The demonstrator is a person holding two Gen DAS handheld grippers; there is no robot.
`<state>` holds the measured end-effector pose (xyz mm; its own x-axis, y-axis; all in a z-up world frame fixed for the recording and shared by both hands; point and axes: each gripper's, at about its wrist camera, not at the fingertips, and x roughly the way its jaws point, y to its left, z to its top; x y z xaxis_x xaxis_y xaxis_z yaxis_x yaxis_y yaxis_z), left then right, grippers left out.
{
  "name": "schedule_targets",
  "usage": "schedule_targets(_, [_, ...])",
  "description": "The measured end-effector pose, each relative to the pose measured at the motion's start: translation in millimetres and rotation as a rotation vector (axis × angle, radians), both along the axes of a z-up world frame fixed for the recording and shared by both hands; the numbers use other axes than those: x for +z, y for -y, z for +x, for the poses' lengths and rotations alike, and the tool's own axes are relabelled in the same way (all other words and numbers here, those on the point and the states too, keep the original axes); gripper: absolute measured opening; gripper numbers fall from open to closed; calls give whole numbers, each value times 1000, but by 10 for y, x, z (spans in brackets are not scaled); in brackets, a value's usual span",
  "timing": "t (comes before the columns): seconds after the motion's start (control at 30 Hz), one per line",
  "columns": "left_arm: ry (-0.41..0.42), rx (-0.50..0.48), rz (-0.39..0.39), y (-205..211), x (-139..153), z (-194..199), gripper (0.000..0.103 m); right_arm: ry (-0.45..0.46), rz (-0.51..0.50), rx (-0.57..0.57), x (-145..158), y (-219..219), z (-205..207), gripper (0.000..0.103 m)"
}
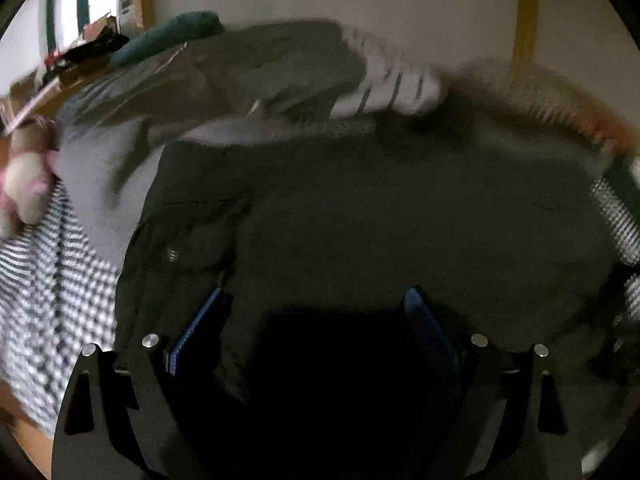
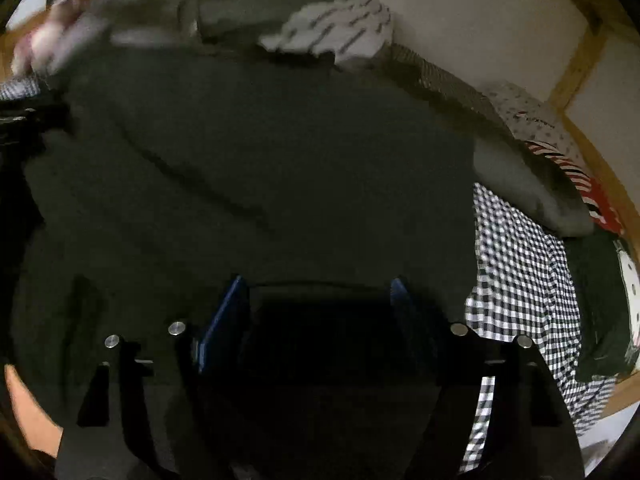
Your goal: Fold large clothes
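A large dark garment [image 1: 360, 208] lies spread over a black-and-white checked sheet [image 1: 52, 280]. In the left wrist view my left gripper [image 1: 316, 300] hangs just above its near part. Its blue pads [image 1: 200, 320] stand wide apart and press on nothing. The right wrist view shows the same dark garment [image 2: 260, 152] filling most of the picture. My right gripper [image 2: 316, 284] is open over the garment near its right edge. I see nothing gripped between its blue pads [image 2: 226, 316]. Both views are blurred.
Behind the dark garment lie a grey-olive garment [image 1: 224, 68] and a white striped cloth [image 1: 392, 84]. A pink and beige plush toy [image 1: 24, 176] sits at the left and a teal cushion [image 1: 168, 36] behind. A red striped cloth [image 2: 580, 180] lies against the wooden frame [image 2: 576, 68].
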<state>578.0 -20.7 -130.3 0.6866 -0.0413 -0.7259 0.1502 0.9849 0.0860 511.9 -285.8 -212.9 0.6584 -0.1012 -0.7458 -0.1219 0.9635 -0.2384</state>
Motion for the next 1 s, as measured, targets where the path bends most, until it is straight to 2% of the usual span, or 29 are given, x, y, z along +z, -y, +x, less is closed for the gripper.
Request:
schedule_targets(0.07, [-6,-17,-26,-95,-81,17,89,9,10,3,-11,86,-29,74])
schedule_targets(0.17, [1,-28,-18,-121,-101,5,89,15,-20,-35,-78,287,-102,74])
schedule_targets(0.27, [-3,-14,-27,-124,-82,-29,89,12,-1,-129,-96,527,-205,76])
schedule_targets(0.33, [29,10,-49,-112,-5,-180,89,39,48,-185,-28,650,-316,76])
schedule_targets(0.4, [90,-10,-11,-30,6,-403,89,89,86,-170,53,589,-390,76])
schedule_targets(0.47, [87,-26,69,48,-117,-483,89,64,41,-123,-19,385,-312,77])
schedule_targets(0.5, [92,-26,74,33,-182,-525,89,48,7,-122,-83,323,-256,76])
schedule_targets(0.57, [86,-27,50,-18,-201,-552,89,41,-20,-128,-208,284,-268,76])
schedule_targets(0.67, [46,-41,23,-70,-131,-671,89,40,4,-152,-170,412,-457,76])
schedule_targets(0.7, [51,-43,9,-78,-89,-740,89,57,2,-180,-131,465,-570,76])
schedule_targets(0.73, [72,-48,-4,-78,-47,-868,89,90,49,-183,-53,505,-729,76])
schedule_targets(0.77, [98,-59,-10,-71,-25,-985,89,116,93,-166,-10,494,-866,76])
schedule_targets(0.8, [127,-78,-6,-42,-45,-1133,89,124,90,-150,-7,448,-922,76])
schedule_targets(0.87, [141,-95,30,25,-174,-1302,89,128,-12,-85,-141,187,-1016,77])
schedule_targets(0.93, [94,-87,82,60,-441,-1378,89,92,-84,-56,-371,25,-1032,77])
schedule_targets(1.0, [50,-63,77,-33,-681,-1432,89,86,-130,-70,-558,8,-1093,76])
